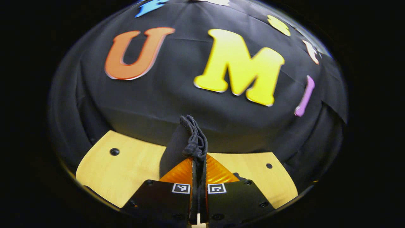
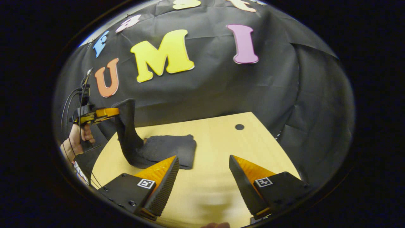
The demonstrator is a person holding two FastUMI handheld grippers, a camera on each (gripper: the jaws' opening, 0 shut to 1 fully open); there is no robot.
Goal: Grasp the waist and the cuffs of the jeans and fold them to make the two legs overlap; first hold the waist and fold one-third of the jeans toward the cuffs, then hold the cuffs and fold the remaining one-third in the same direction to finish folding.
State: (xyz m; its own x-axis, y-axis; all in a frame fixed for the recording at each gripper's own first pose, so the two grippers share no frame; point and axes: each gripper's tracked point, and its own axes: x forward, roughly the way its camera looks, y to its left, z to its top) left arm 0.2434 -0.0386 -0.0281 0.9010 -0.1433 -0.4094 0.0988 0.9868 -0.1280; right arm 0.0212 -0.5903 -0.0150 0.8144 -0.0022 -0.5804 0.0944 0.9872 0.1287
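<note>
Dark denim, the jeans (image 2: 158, 148) lay partly folded on the pale wooden table (image 2: 215, 142), toward the left of the right gripper view, with one end lifted clear of the surface. That raised end rose as a steep, narrow band to the left gripper (image 2: 115, 111), seen well off at the left of the same view, held by a hand (image 2: 79, 134) with cables trailing from it. In the left gripper view, the left gripper (image 1: 198, 171) was clenched on the jeans (image 1: 194, 139): both fingers pressed on a bunched edge of cloth that stood up between them and above their tips, with the rest of the fabric hanging down in front toward the table (image 1: 126, 164). The right gripper (image 2: 204, 166) was released, its two fingers spread wide apart above bare tabletop, holding nothing. Its left finger (image 2: 164, 177) lay just beside the near edge of the folded part of the jeans; whether it touched the cloth could not be told. A round hole (image 2: 239, 127) marked the table farther back.
</note>
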